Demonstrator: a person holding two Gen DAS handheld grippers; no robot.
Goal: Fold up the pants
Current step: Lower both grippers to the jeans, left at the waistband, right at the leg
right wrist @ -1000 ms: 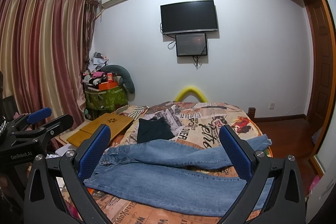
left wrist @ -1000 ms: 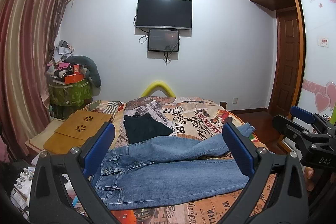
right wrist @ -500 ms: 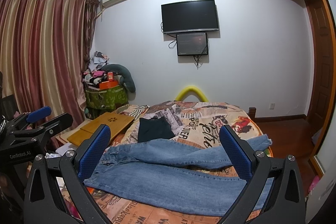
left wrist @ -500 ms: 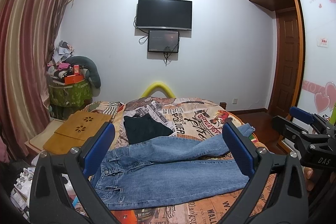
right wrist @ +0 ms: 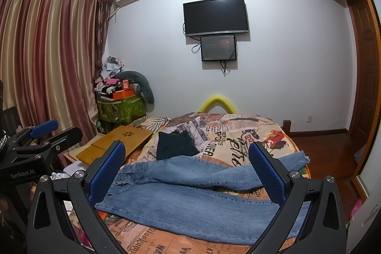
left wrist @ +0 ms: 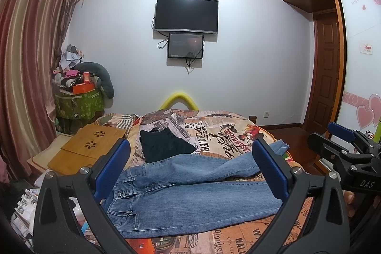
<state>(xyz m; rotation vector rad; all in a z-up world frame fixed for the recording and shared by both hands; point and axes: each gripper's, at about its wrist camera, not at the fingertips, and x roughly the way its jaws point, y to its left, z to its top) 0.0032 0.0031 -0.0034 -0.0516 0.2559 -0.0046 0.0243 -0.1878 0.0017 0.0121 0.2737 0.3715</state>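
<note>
Blue jeans (left wrist: 190,201) (right wrist: 190,196) lie spread across the near end of the bed, waistband to the left, legs running right; the far leg lies crooked and its cuff hangs off the bed's right edge. My left gripper (left wrist: 190,168) is held above the jeans, wide open, nothing between its blue pads. My right gripper (right wrist: 188,170) hovers likewise, open and empty. Each gripper shows at the other view's edge: the right gripper (left wrist: 343,149), the left gripper (right wrist: 40,142).
A folded black garment (left wrist: 164,146) (right wrist: 176,146) lies on the printed bedspread (left wrist: 214,130) beyond the jeans. A wooden lap desk (left wrist: 88,149) sits left of the bed, clutter and curtains behind. A wardrobe and door (left wrist: 326,68) stand on the right.
</note>
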